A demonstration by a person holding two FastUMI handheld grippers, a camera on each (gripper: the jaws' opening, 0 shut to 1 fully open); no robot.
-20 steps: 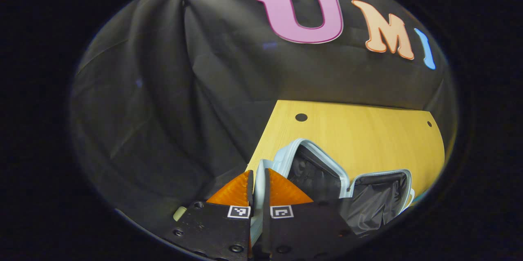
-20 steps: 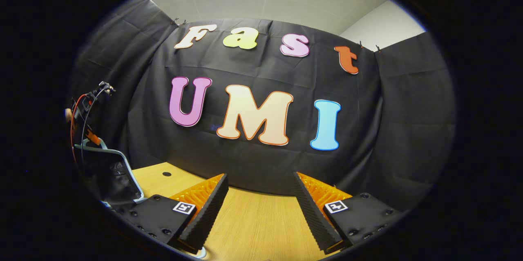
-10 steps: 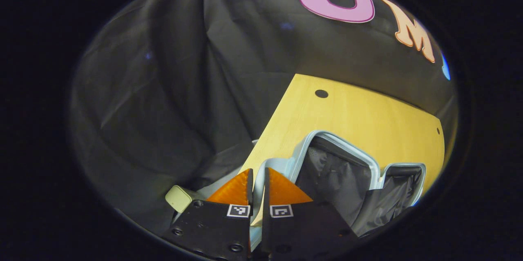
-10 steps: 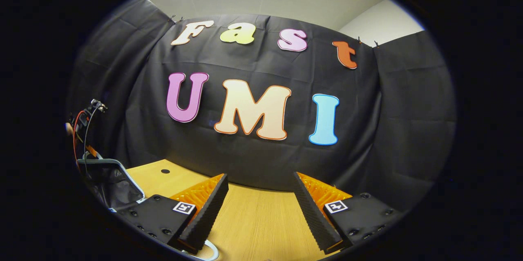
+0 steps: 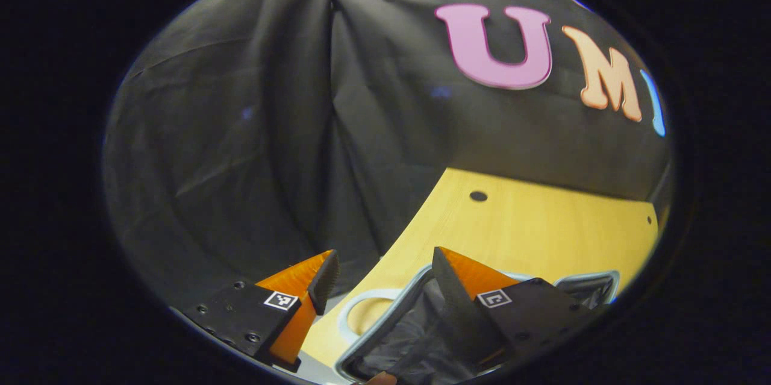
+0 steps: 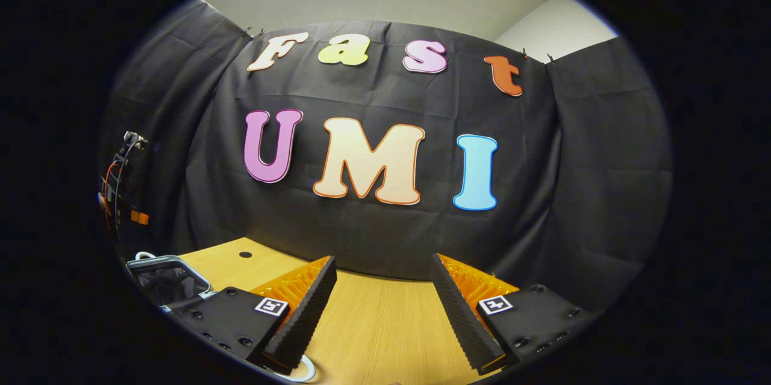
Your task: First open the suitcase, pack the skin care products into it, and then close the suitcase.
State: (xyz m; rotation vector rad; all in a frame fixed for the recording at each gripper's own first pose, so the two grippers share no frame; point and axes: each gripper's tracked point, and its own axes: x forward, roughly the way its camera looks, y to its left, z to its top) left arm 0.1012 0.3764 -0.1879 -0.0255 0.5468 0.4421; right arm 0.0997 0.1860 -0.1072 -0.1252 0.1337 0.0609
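Left gripper (image 5: 380, 270): the fingers stand well apart with nothing between them — they have hold of nothing. It hangs over the near left corner of the light wooden table (image 5: 542, 222), where the tabletop meets the black cloth wall (image 5: 241, 132).

Below and just past the left gripper lies the pale blue hard-shell suitcase with black fabric lining (image 5: 391, 337), opened flat on the table. Its light rim curves beneath the right-hand finger, which overlaps the dark lining in the left gripper view. A looped pale handle (image 5: 361, 306) of the suitcase rests on the wood, in the gap between the two fingers. Whether either finger touches the case cannot be told.

Right gripper (image 6: 380, 291): the fingers are spread wide and hold nothing. It is poised above bare tabletop (image 6: 379, 325), facing the cloth wall.

In the right gripper view the suitcase (image 6: 165, 276) sits at the far left of the table, lining upward, well apart from this gripper's fingers. Above it, at the left edge, the cabled body of the other gripper (image 6: 120, 192) appears — detail too small to judge.
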